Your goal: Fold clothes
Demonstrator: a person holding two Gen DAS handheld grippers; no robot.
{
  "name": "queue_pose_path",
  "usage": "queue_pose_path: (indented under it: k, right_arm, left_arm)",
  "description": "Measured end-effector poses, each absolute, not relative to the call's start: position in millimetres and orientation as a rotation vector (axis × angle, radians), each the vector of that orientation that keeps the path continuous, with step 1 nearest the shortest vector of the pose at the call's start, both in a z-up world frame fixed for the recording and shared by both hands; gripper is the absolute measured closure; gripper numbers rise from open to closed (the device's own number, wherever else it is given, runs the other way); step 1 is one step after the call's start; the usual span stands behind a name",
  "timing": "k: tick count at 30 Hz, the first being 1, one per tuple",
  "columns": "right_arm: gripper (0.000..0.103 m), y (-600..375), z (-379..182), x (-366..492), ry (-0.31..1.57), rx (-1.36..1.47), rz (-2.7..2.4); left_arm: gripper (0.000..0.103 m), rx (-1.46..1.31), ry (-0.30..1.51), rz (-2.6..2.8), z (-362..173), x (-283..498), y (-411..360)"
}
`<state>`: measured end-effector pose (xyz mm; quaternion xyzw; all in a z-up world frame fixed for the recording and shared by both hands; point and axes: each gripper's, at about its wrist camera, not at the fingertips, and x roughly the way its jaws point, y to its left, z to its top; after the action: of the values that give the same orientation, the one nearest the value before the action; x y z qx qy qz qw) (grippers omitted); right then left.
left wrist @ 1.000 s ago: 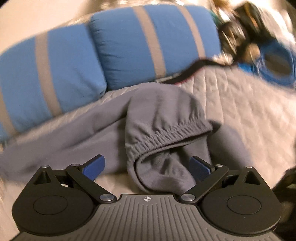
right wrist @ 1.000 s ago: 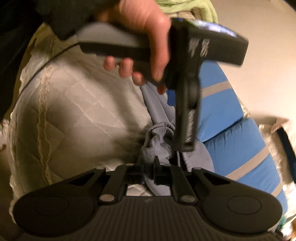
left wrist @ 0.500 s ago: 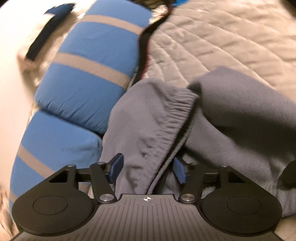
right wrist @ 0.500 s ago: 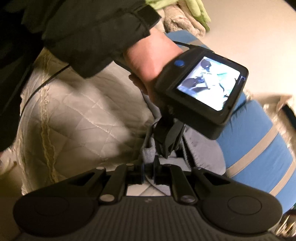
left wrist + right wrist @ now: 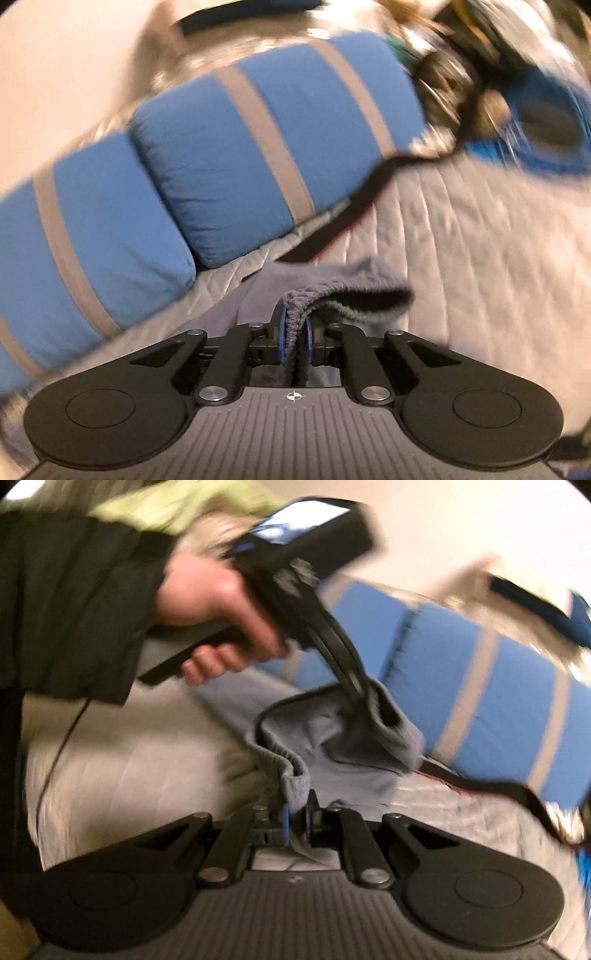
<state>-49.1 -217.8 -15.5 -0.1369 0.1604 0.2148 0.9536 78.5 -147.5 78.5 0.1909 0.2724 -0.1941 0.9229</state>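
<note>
The left gripper (image 5: 294, 338) is clamped on the ribbed elastic waistband (image 5: 334, 295) of the grey garment (image 5: 332, 753); the right gripper (image 5: 295, 821) pinches another stretch of that band. Holding two points apart likely serves to spread the opening flat before folding. The garment's body trails onto the quilted bedspread (image 5: 461, 240), just beside the blue striped pillows (image 5: 236, 155).

Two tools (image 5: 294, 339) (image 5: 295, 821), one grey garment (image 5: 332, 738), two blue striped pillows (image 5: 258, 147) (image 5: 92, 229), one quilt (image 5: 480, 258), one black strap (image 5: 354, 206).
</note>
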Motion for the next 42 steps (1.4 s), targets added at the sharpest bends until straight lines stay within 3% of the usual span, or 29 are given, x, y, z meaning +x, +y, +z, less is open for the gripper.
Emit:
queue_pose_path:
  k: [7,17,26,38,40,42]
  right_arm:
    - [0.095,-319.9,27.8,-53.1,0.359,0.149,0.269]
    - [0.096,-446.0,63.4,-56.3,0.38,0.466,0.112]
    - [0.097,-512.8,52.5,-54.8,0.409,0.597,-0.088]
    - [0.102,-596.8,9.5,-60.0,0.497,0.645,-0.354]
    - [0.102,-603.1,2.1,-62.0,0.513,0.619,-0.38]
    - [0.097,-604.9,-3.9,-60.9,0.531,0.631,-0.35]
  left_arm:
    - [0.094,-0.013,0.68,-0.381,147.9,135.4,-179.6]
    - [0.094,0.008,0.653,-0.409,175.5,171.6,-323.5]
    - [0.095,0.119,0.653,-0.482,149.9,185.4,-452.4]
    - [0.094,0.187,0.726,-0.422,54.6,239.1,-537.4]
    - [0.09,0.198,0.792,-0.401,37.9,252.0,-545.8]
    - [0.073,0.201,0.789,-0.434,30.7,253.9,-548.1]
